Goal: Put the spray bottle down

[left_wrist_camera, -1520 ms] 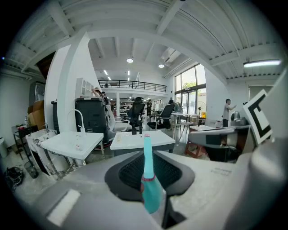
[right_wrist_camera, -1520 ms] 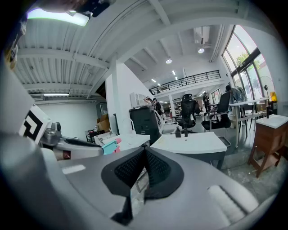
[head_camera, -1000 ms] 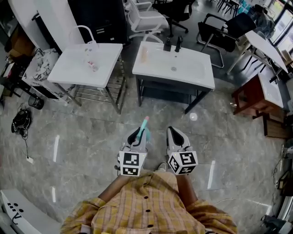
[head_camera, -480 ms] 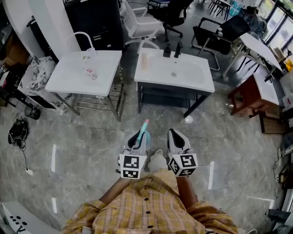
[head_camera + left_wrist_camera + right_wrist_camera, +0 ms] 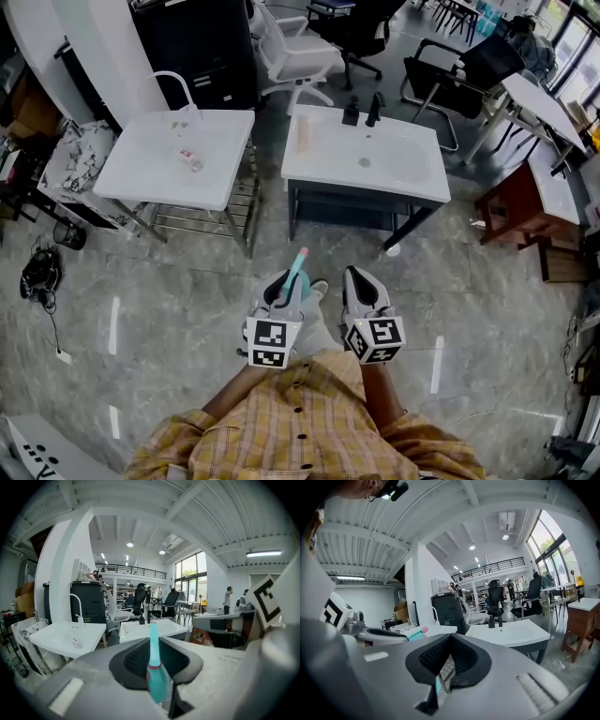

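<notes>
Spray bottle (image 5: 295, 269) is kept clamped in left gripper (image 5: 284, 284), nozzle pointed far. Right gripper (image 5: 362, 283) is held just beside it, jaws together, empty. Both are carried farther over the floor (image 5: 187, 300) than 1 second ago, with nothing released, so the task is judged not done. 2 white tops are seen ahead: left basin top (image 5: 141, 173), right basin top (image 5: 394, 173). Near edges are unobstructed and the floor before them is open.

No legible text, labels or numbers anywhere
</notes>
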{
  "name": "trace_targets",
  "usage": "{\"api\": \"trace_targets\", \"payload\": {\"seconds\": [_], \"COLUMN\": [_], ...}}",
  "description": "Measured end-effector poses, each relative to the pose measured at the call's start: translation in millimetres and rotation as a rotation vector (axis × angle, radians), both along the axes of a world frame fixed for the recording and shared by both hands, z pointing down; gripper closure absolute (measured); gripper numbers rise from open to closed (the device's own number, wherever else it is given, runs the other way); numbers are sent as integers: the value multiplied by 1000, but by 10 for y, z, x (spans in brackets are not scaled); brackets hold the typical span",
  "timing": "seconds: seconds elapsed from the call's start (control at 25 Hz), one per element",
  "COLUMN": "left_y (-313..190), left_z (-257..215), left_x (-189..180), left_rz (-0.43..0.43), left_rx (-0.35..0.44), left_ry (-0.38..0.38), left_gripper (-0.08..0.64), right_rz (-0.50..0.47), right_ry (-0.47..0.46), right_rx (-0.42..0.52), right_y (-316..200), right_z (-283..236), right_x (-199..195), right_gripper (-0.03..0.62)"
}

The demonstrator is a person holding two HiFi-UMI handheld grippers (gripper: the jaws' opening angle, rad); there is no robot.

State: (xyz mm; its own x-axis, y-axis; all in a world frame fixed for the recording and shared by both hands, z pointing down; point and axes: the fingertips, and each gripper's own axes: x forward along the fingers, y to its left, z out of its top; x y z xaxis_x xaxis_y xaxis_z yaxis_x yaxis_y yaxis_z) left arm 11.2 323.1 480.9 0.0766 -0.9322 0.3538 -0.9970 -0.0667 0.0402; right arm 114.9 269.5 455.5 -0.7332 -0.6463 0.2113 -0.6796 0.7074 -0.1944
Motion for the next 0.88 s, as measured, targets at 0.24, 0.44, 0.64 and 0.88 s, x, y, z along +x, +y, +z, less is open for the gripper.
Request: {"api": "trace_targets", "payload": {"seconds": [0.24,0.44,0.64,0.88], "left_y": [-496,-965,-1453,-2079], "left_z": [-18,-33,-8,43], "left_x": [-266,-447,-561,-664], "left_rz": [-2,-9,-18,-25], "left_rx": [3,-5,-17,-38], "left_ry": [-7,0,3,2], "left_gripper": [497,497,497,497], "right_rz": [-13,-24,-27,-30], "right_ry": [-10,-5,-5,-13], "right_rx": [-9,-24,-42,-63], "right_y": [-479,-943,-1442,-2074], "right_z": [35,46,93,123], "right_x": [-285,-464,-566,-674], "right_gripper": [591,591,591,591]}}
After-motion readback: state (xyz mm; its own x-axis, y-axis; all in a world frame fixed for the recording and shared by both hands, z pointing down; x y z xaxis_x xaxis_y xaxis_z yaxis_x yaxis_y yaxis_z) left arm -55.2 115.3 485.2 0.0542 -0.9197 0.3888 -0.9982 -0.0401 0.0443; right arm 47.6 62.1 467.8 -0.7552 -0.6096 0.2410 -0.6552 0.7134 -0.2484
